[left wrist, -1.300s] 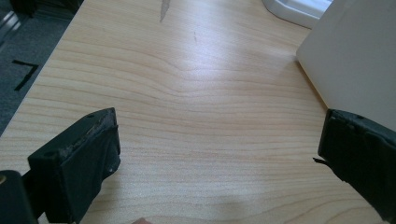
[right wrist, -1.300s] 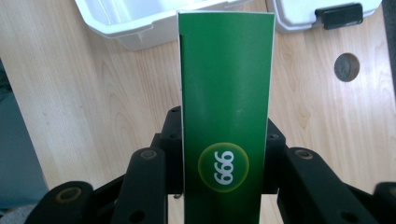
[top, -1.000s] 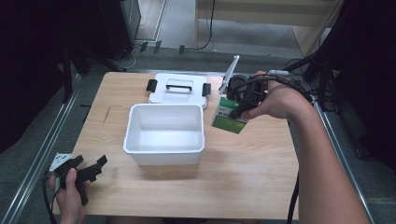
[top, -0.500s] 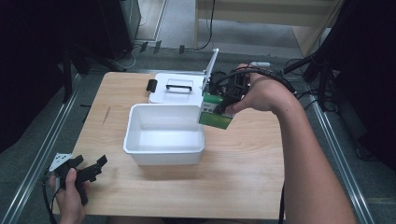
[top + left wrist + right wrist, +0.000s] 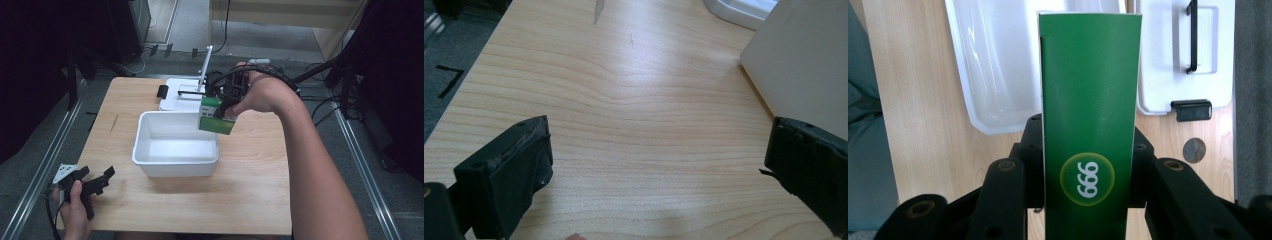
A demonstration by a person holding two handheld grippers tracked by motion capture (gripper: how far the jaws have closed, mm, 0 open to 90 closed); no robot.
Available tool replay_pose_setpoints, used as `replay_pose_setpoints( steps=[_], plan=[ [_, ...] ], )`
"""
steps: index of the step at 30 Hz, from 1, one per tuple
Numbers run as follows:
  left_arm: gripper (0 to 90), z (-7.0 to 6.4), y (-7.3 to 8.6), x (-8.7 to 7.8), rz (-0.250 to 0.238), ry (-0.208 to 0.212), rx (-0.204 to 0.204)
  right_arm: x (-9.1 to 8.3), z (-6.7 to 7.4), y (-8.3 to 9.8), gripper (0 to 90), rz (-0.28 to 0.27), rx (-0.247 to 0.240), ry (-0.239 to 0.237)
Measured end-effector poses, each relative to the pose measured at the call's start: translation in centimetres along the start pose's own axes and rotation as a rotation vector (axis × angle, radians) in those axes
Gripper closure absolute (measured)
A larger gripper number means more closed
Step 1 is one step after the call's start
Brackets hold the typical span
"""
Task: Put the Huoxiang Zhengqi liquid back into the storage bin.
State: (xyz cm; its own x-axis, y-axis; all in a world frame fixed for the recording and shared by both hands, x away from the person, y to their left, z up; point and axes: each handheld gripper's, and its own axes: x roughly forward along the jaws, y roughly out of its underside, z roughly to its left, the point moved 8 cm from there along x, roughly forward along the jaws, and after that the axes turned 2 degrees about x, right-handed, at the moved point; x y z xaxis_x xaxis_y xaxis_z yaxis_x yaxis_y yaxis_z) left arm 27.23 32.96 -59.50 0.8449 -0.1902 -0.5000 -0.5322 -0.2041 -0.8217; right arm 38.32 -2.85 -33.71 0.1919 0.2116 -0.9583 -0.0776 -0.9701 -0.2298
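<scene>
Over the wooden table (image 5: 250,200), the right hand-held gripper (image 5: 1088,165) pinches a green box (image 5: 1090,120) printed "999".

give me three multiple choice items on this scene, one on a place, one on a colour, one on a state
1. Where is the green cardboard box?
A. flat on the table
B. in the air at the right rim of the white plastic tub
C. on the lid

2. What colour is the handle on the white plastic lid?
A. black
B. red
C. white

3. How do the fingers of the left gripper stand?
A. shut on the box
B. shut on the tub
C. apart, with nothing between them

Answers:
1 B, the high view shows the right gripper holding it raised over the tub's right rim.
2 A, the right gripper view shows a black bar on the lid.
3 C, the left gripper view shows bare light wooden table between its fingers.
</scene>
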Motion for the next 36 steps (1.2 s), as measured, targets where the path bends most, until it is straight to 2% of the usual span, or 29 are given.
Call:
replay_pose_setpoints(
  steps=[9,16,22,29,33,36],
  plan=[
    [0.0,0.0,0.0,0.0,0.0,-0.001,-0.001,0.6,0.4,-2.4,64.8,-0.011,-0.04,-0.017],
    [0.0,0.0,0.0,0.0,0.001,0.002,-0.004,2.5,0.8,-4.0,64.7,0.0,-0.074,-0.04],
    [0.0,0.0,0.0,0.0,0.0,0.002,-0.004,3.6,0.7,-4.2,64.7,0.001,-0.086,-0.043],
    [0.0,0.0,0.0,0.0,-0.004,0.002,-0.007,5.5,0.7,-3.6,64.6,0.021,-0.079,-0.041],
    [0.0,0.0,0.0,0.0,0.001,0.003,-0.001,6.4,0.6,-3.3,64.5,0.026,-0.088,-0.033],
    [0.0,0.0,0.0,0.0,0.0,0.003,-0.002,7.3,0.8,-2.9,64.7,0.039,-0.12,-0.029]
  ],
)
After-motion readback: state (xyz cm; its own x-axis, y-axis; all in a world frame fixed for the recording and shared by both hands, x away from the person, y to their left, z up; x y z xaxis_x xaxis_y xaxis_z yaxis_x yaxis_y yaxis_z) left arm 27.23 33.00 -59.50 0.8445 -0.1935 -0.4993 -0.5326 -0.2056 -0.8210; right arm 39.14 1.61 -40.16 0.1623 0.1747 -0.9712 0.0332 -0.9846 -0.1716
